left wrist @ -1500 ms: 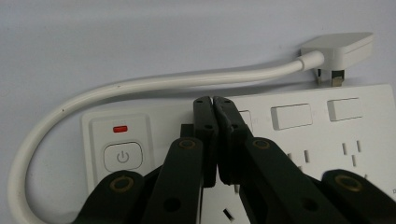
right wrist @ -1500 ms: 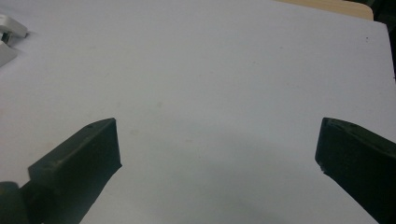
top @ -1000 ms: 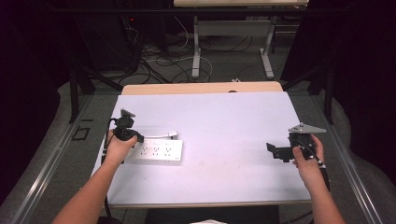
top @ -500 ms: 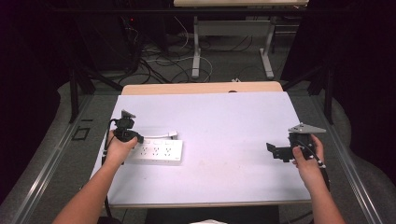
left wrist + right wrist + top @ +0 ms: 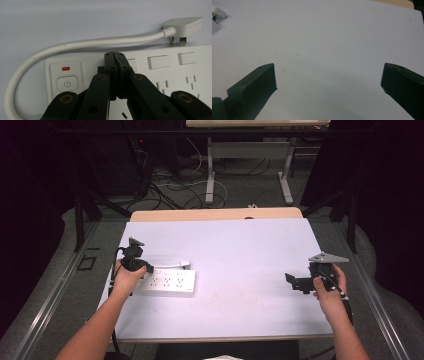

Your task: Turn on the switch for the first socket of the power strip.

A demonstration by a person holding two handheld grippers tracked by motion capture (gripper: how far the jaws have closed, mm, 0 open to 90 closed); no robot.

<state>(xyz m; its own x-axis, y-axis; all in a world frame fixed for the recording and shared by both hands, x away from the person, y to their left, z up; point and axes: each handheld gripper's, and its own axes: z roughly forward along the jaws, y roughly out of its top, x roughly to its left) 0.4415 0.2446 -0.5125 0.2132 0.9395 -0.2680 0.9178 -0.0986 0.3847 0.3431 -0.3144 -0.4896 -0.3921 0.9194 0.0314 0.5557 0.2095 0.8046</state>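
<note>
A white power strip (image 5: pixel 167 282) lies on the white table (image 5: pixel 240 250) at the left, its short white cable (image 5: pixel 87 43) curling round to a plug (image 5: pixel 183 25) that lies loose behind it. A red light (image 5: pixel 65 68) sits above its power button (image 5: pixel 67 83). My left gripper (image 5: pixel 114 53) is shut with nothing between its jaws, the tips over the strip's top beside the row of small switches; whether they touch it I cannot tell. In the high view the left gripper (image 5: pixel 134 262) stands at the strip's left end. My right gripper (image 5: pixel 295 282) is open over bare table at the right, also seen as the right gripper (image 5: pixel 328 77).
A wooden tabletop edge (image 5: pixel 215 214) runs behind the white table. Beyond it, loose cables (image 5: pixel 175 185) lie on the floor between grey desk legs (image 5: pixel 210 175). Dark curtains stand at both sides. Bare table surface spans the middle between my two hands.
</note>
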